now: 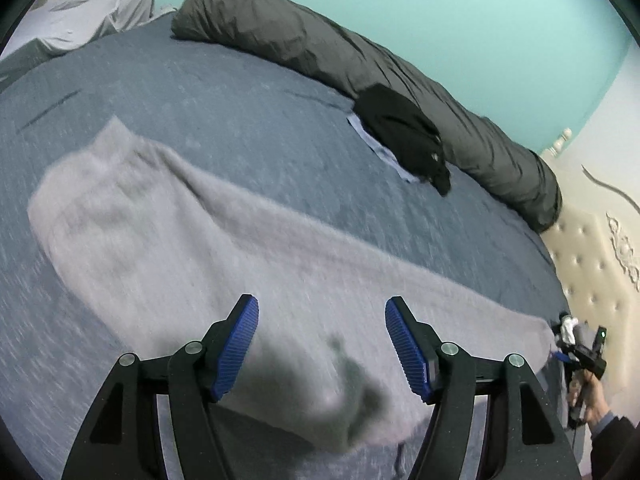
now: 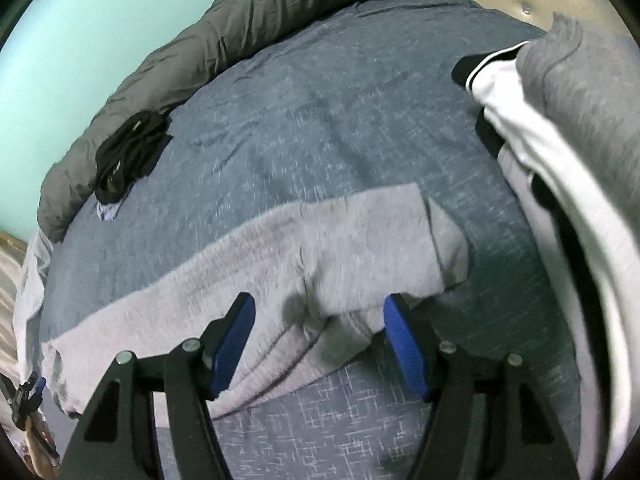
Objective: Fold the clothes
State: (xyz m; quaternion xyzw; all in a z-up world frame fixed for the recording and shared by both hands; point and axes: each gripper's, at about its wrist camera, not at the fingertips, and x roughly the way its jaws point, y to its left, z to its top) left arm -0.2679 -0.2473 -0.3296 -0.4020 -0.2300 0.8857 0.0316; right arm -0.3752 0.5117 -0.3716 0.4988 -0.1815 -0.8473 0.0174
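Note:
A long light grey garment (image 1: 192,240) lies stretched across the blue-grey bedspread (image 1: 240,128); it looks like trousers folded lengthwise. My left gripper (image 1: 322,350) hovers open over one end of it, blue pads apart, nothing between them. In the right wrist view the same grey garment (image 2: 304,248) runs from lower left to the middle, and my right gripper (image 2: 319,348) stands open just above its near edge. The other gripper (image 1: 580,354) shows at the far right of the left view, held by a hand (image 1: 592,404). The left gripper (image 2: 28,394) appears small at the lower left of the right view.
A dark grey rolled duvet (image 1: 360,60) lines the far side by the turquoise wall. A black folded garment (image 1: 404,132) rests on a pale one beside it. A pile of white, black and grey clothes (image 2: 560,128) lies at the right. A tufted headboard (image 1: 588,264) ends the bed.

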